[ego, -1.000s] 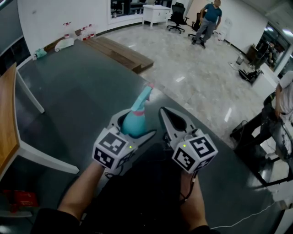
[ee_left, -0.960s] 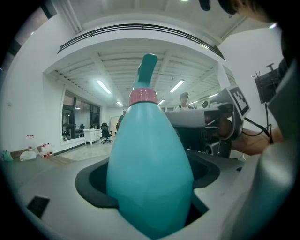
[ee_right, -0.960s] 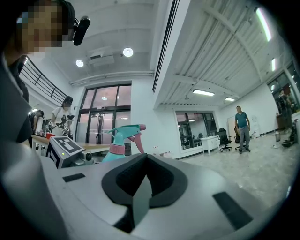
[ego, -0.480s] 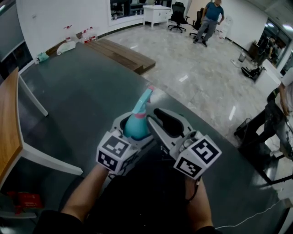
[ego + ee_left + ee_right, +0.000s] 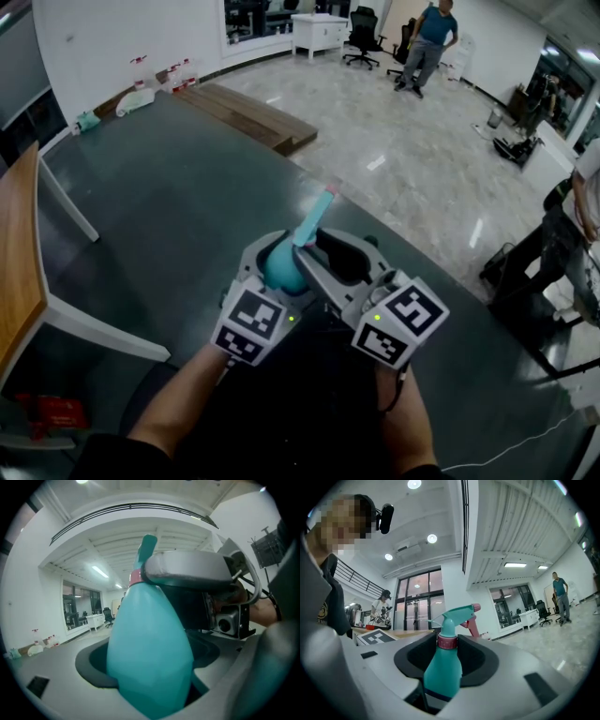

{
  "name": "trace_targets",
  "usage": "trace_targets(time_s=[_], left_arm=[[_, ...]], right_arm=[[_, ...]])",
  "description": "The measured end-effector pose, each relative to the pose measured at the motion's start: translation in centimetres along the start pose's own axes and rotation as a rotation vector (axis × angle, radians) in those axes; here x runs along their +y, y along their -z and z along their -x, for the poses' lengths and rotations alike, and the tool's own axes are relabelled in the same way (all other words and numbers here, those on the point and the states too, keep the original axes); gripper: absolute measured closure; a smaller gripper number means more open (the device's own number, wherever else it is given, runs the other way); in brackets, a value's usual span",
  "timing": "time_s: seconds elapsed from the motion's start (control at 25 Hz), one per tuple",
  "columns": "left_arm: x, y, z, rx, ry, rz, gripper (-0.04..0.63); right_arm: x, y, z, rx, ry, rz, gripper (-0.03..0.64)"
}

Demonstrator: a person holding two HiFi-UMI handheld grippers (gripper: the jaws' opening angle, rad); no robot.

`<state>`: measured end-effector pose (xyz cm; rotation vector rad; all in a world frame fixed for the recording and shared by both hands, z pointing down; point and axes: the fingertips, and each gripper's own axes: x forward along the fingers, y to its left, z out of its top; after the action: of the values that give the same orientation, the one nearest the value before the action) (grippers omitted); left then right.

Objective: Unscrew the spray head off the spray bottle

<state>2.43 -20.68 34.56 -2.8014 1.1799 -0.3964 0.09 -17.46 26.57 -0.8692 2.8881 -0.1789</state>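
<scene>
Centre of the head view: teal spray bottle (image 5: pixel 281 272), tilted toward upper right, clamped round its belly by the left gripper (image 5: pixel 275 259). Opaque plastic, so cannot tell what is inside. Either side of the neck, the right gripper (image 5: pixel 343 249), jaws opening, pads standing clear of the pink collar (image 5: pixel 446 641) in the right gripper view. Spray head (image 5: pixel 315 214) screwed on, pink nozzle tip at the top. Bottle's base hidden behind the marker cubes. In the left gripper view, teal body filling the middle and blocking most else. Underneath, dark grey table (image 5: pixel 159 197), bare toward upper left. Table edge slanting from upper centre to lower right, glossy floor (image 5: pixel 412 150) beyond. Wooden table (image 5: pixel 14 253) cut off at the left edge.
</scene>
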Motion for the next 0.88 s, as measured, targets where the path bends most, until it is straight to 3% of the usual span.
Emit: trace_targets(time_s=[0.16,0.48,0.88], left_arm=[[-0.4,-0.3,0.3,-0.010,0.025,-0.015,0.167],[-2.1,-0.5,0.9,-0.032,0.150,-0.023,0.169],[-4.8,-0.6,2.3,-0.055,0.409,-0.017,0.170]], right_arm=[[0.3,-0.3,0.3,-0.009,-0.024,0.003,0.480],[1.0,-0.3,1.1,0.001,-0.096,0.028,0.483],[2.2,-0.3,2.3,0.005,-0.251,-0.002,0.485]])
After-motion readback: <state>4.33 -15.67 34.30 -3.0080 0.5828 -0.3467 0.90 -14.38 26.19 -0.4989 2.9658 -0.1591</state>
